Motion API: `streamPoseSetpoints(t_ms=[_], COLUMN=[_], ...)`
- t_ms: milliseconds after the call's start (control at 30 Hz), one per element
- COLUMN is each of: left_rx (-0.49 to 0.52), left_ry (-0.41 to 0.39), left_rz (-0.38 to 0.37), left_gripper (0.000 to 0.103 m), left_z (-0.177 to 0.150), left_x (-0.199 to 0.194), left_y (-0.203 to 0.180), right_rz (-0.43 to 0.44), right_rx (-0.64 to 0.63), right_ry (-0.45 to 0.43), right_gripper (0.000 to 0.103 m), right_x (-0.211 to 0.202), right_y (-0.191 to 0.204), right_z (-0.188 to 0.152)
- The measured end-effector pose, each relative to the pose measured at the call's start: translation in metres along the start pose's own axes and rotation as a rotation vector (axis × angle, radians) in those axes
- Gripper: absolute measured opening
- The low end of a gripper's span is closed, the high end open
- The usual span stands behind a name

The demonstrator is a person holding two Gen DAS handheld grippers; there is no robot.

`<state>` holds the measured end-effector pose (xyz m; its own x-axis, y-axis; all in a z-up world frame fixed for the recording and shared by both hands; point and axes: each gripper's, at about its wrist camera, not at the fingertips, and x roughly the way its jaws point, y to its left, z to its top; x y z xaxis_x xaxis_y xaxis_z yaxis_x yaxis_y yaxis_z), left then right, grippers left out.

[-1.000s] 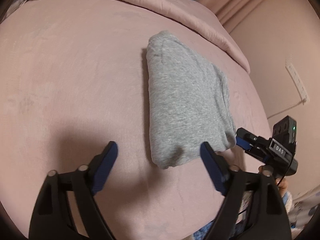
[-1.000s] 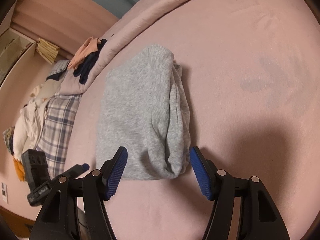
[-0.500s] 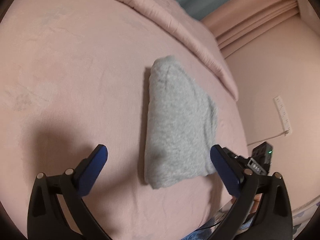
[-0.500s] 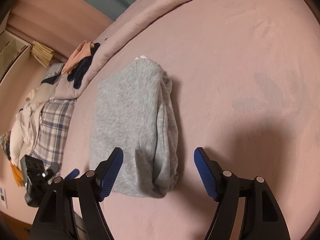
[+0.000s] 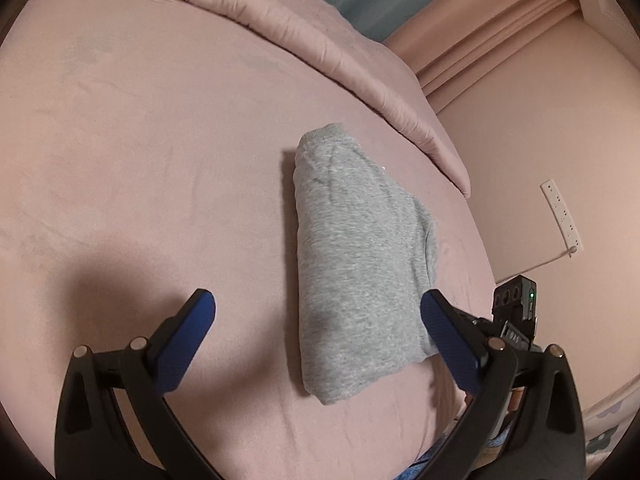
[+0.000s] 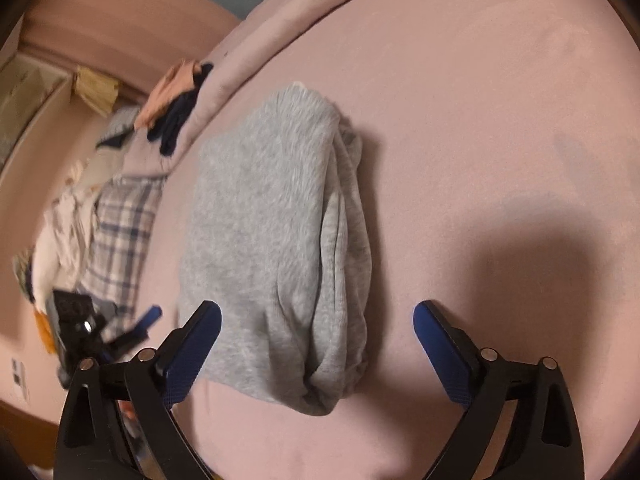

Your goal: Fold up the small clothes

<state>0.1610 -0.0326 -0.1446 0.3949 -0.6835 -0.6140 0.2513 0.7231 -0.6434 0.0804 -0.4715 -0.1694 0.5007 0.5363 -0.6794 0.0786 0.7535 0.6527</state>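
A grey folded garment (image 5: 360, 264) lies on the pink bed sheet (image 5: 140, 160). My left gripper (image 5: 316, 308) hangs open above its near end, the right pad in front of the garment's near right corner and the left pad over bare sheet. In the right wrist view the same garment (image 6: 272, 240) shows its bunched fold edge on the right. My right gripper (image 6: 318, 312) is opening its jaws, with the garment's near end between the pads but untouched. Each gripper shows in the other's view: the right gripper (image 5: 516, 312), and the blurred left gripper (image 6: 120, 332).
A rolled pink duvet (image 5: 340, 48) runs along the far side of the bed. A pile of clothes (image 6: 172, 112) and a plaid cloth (image 6: 120, 232) lie beyond the garment on the left. A wall with a power strip (image 5: 560, 216) stands on the right.
Both grippers have drawn back a little from the garment and their jaws have spread wider. The garment stays folded on the sheet.
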Motion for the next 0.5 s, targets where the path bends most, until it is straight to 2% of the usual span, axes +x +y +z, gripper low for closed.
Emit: streamPoseSetpoints(t_ms=[500], left_rx=[-0.04], left_ry=[0.06], left_rz=[0.037], left_gripper=[0.101], left_z=[0.008], left_x=[0.03], left_y=[0.015], right_rz=[-0.053], right_rx=[-0.033], right_ry=[0.029], right_gripper=[0.097], right_x=[0.011], right_y=[0.0], right_z=[0.02])
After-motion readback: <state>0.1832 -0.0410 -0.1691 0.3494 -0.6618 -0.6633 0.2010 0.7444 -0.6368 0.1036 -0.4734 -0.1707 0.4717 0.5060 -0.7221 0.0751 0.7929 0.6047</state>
